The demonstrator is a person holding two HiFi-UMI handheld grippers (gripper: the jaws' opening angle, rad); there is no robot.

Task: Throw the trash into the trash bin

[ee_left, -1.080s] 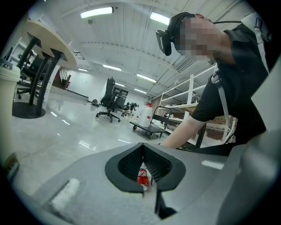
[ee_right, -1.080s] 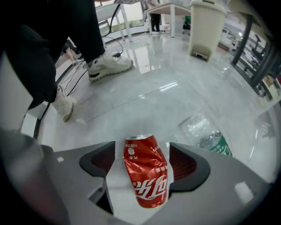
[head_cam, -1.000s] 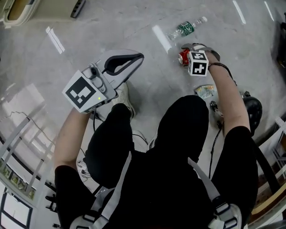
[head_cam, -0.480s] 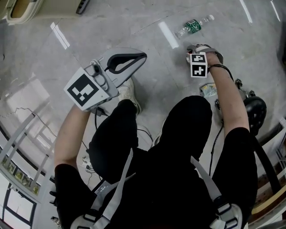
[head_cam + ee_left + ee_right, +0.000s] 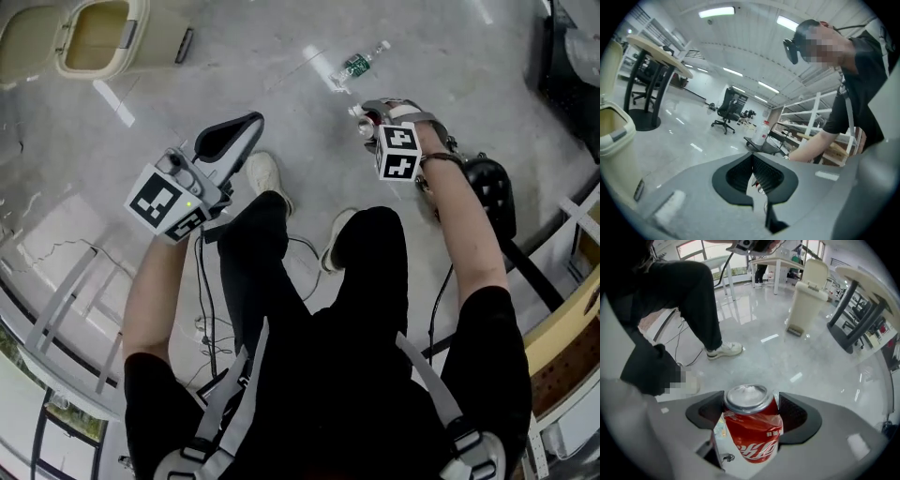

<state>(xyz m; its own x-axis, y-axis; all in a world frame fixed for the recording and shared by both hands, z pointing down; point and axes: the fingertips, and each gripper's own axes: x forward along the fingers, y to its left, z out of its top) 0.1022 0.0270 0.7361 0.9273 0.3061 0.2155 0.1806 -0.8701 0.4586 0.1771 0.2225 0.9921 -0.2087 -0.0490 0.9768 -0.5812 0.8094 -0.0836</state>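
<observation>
A dented red cola can [image 5: 752, 430] stands upright between the jaws of my right gripper [image 5: 751, 414], which is shut on it. In the head view the right gripper [image 5: 368, 114] is held out above the floor at the upper right. A clear plastic bottle [image 5: 360, 64] with a green label lies on the floor just beyond it. The beige trash bin [image 5: 97, 35] stands at the top left with its lid up, and it also shows ahead in the right gripper view as the bin [image 5: 807, 290]. My left gripper [image 5: 251, 122] is shut and holds nothing [image 5: 751, 160].
The person's white shoes [image 5: 267, 178] and black trousers fill the middle. Cables [image 5: 208, 309] lie on the floor at the lower left. A black round object [image 5: 490, 187] sits by the right arm, with shelving [image 5: 562, 328] at the right edge. A pedestal table [image 5: 855, 305] stands to the bin's right.
The right gripper has risen from the floor with the red can in it. The view has pulled back and swung left, so the trash bin shows more fully and the bottle looks farther away.
</observation>
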